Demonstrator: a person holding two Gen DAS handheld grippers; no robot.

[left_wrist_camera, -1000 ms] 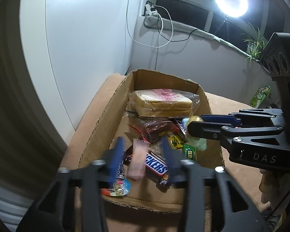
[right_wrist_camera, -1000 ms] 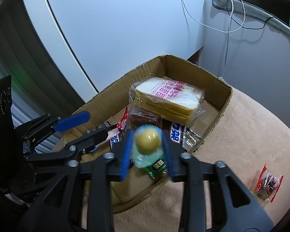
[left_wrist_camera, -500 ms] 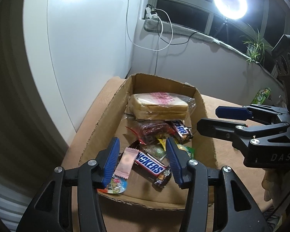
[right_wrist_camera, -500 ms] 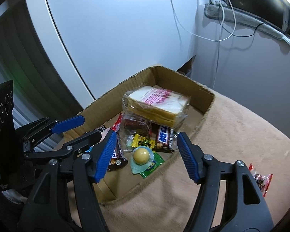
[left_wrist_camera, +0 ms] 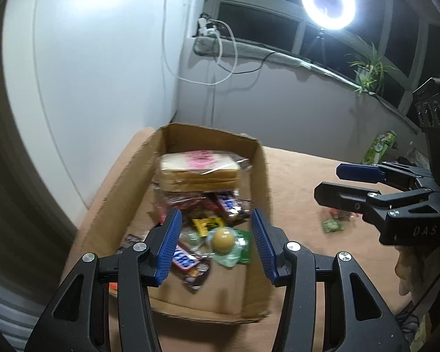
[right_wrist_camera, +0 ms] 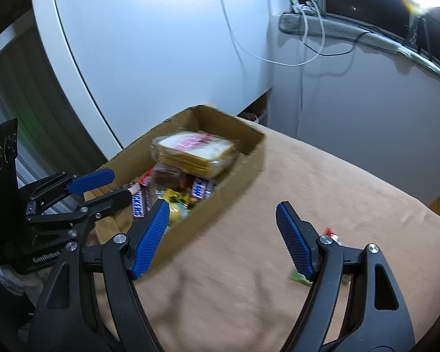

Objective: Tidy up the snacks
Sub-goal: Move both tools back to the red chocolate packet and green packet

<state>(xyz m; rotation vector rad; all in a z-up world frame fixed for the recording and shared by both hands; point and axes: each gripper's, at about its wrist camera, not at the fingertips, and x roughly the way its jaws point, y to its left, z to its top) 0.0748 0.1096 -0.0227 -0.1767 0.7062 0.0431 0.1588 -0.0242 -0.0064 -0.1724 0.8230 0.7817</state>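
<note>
Box: one open cardboard box (left_wrist_camera: 258, 176) on the tan cloth (right_wrist_camera: 308, 205), holding the snacks.
Bread: one bagged sliced loaf (left_wrist_camera: 199, 171).
Left gripper (left_wrist_camera: 215, 242): parted, empty.
Right gripper (right_wrist_camera: 223, 242): just widened, empty.

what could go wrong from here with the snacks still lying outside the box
1. The small green packet and the red-edged one beside it lie flat on the soft tan cloth; the open right gripper might pinch cloth along with them.
2. The cardboard box is crowded near its front wall, so the egg-shaped snack may get buried or knocked.
</note>
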